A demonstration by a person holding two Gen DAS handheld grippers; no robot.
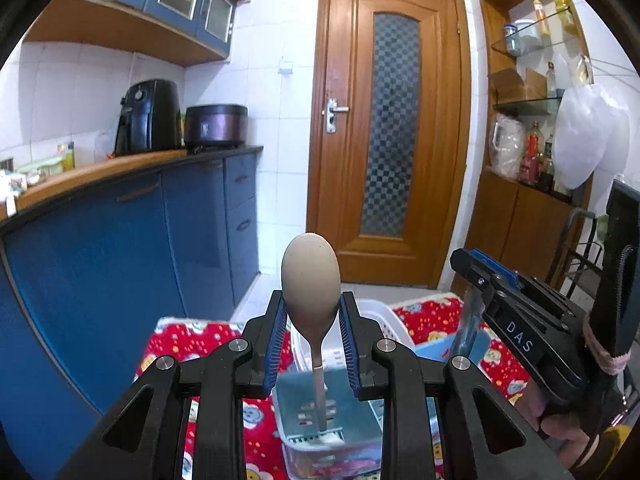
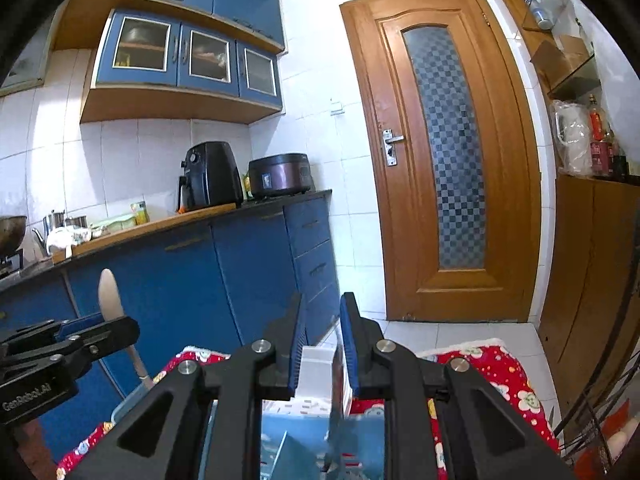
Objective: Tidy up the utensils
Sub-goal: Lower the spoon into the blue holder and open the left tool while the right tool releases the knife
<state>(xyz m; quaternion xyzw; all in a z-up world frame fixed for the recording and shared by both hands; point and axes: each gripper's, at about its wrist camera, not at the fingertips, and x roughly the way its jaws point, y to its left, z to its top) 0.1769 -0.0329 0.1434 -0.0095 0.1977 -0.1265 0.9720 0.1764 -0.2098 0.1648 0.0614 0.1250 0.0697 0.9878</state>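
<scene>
Left gripper [image 1: 312, 320] fingers clamped; right gripper [image 2: 323, 344] fingers narrowly apart, both raised.

Both wrist views face door [image 1: 390, 120], low over basket [image 1: 384, 320].

A table [image 1: 188, 344] carried the things, spread with a red cloth [image 1: 436, 320] printed with small cartoon figures that reached its far edge. A white slatted basket [image 1: 384, 320] stood on the cloth toward the far edge, near the middle. Just nearer than it sat a clear plastic box [image 1: 328, 440] with a pale blue interior.
</scene>
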